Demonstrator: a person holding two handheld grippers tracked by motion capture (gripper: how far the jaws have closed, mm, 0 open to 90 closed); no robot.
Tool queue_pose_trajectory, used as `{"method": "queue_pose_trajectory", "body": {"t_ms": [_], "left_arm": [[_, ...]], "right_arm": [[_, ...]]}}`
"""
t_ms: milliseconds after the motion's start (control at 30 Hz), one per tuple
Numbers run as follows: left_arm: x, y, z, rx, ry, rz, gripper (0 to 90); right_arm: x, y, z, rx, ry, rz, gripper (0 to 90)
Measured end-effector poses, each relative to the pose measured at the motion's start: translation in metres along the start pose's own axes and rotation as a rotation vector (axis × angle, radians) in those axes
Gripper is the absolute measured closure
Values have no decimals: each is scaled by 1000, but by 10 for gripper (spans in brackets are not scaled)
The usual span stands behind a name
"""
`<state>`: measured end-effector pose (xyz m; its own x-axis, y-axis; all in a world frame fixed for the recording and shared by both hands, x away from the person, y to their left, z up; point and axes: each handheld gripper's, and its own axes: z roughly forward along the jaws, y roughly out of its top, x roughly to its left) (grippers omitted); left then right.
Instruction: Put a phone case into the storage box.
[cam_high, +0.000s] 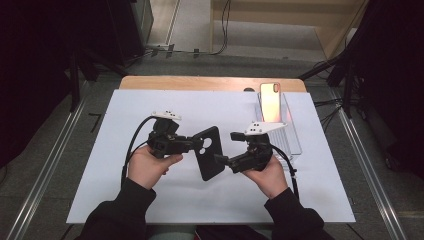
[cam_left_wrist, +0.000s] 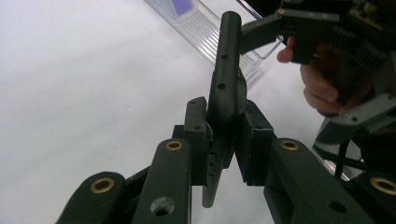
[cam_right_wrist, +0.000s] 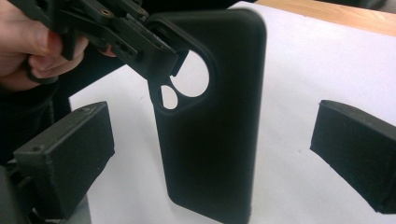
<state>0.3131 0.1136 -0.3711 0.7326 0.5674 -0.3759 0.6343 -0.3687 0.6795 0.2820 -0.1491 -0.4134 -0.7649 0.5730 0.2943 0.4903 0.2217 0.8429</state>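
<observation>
One pair, left tongs (cam_left_wrist: 224, 140), pinches the phone case (cam_high: 209, 151); right tongs (cam_right_wrist: 210, 154) spread.

Recording lab or studio bay: wooden table (cam_high: 210, 83) under a white sheet (cam_high: 150, 150), dark curtains (cam_high: 30, 75) left and right, metal floor rails (cam_high: 42, 175) along both sides, cables (cam_high: 222, 30) trailing across the grey floor beyond the far edge.

Both hands enter from the bottom of the frame in dark sleeves. The left gripper (cam_high: 192, 144), at centre-left, has its jaws clamped together. The right gripper (cam_high: 220, 159), at centre-right, has its jaws spread wide.
</observation>
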Motion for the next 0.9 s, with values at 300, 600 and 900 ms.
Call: {"method": "queue_pose_trajectory", "body": {"t_ms": [300,600,900], "left_arm": [[-5,0,4,-2,16,-54,768],[-16,-1,11,10,12,-37,767],[-23,-2,15,13,-2,-14,764]], "right_arm": [[15,-4,18,16,-104,-12,0],[21,-5,30,36,-148,-7,0],[22,-8,34,23,-180,-6,137]]}}
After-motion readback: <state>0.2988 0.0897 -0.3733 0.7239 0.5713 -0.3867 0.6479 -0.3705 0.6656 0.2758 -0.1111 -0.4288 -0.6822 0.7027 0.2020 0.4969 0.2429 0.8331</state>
